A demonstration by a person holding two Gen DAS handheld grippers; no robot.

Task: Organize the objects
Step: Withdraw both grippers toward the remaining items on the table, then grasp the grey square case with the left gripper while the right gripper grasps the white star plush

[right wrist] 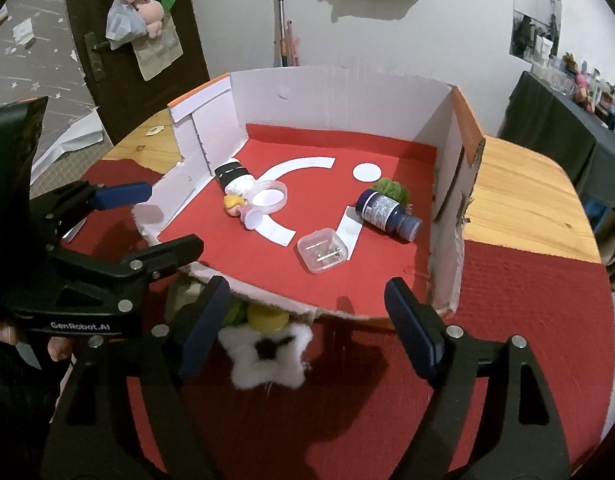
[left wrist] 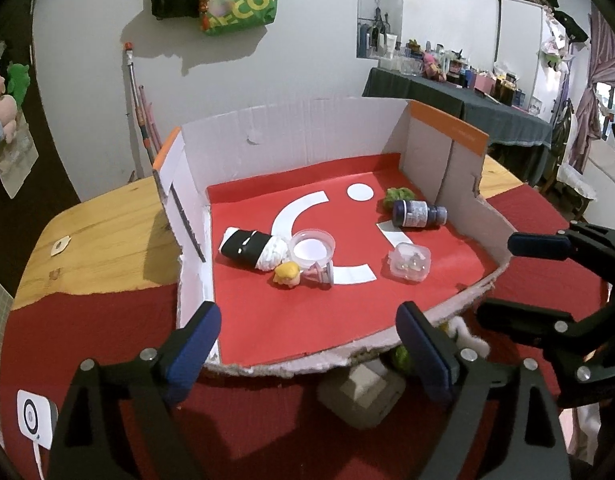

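Cardboard tray (left wrist: 447,168) w/ white inner walls, torn ragged front edge & smooth red paper floor w/ white cut-out arcs + a dot sat just ahead of both claws. Inside, ahead-left of left claw (left wrist: 307,344): cylindrical roll (left wrist: 253,250), black w/ white stripes, one end wrapped in white; touching it a clear round plastic cup (left wrist: 311,248), a small yellow-haired figurine (left wrist: 286,274) & a pink/white bit below the cup. Ahead-right of that claw: clear rounded-square plastic box (left wrist: 409,262) w/ small metal bits inside; further back a dark blue bottle (left wrist: 417,214) lying on its side w/ printed label, fuzzy green ball (left wrist: 399,196) touching its base end.

Outside the tray, just under its torn front lip & between right claw's (right wrist: 307,328) fingers: fluffy white star-shaped plush (right wrist: 267,354) w/ dark centre, lying on red felt-like cloth (right wrist: 527,320); a yellow round piece (right wrist: 265,318) & some green fuzz tucked behind it. Pads didn't touch the plush.

Left claw: jaws wide apart, nothing gripped; blue rubbery pads on black frame. Right claw: jaws also apart, nothing clamped. In right wrist view the left claw was at the left, a hand (right wrist: 35,344) around its handle. A grey boxy thing (left wrist: 361,396) lay on the cloth between left claw's fingers, blurry.

Cloth covered the near part of a wooden tabletop (left wrist: 107,232), grain visible at both sides.
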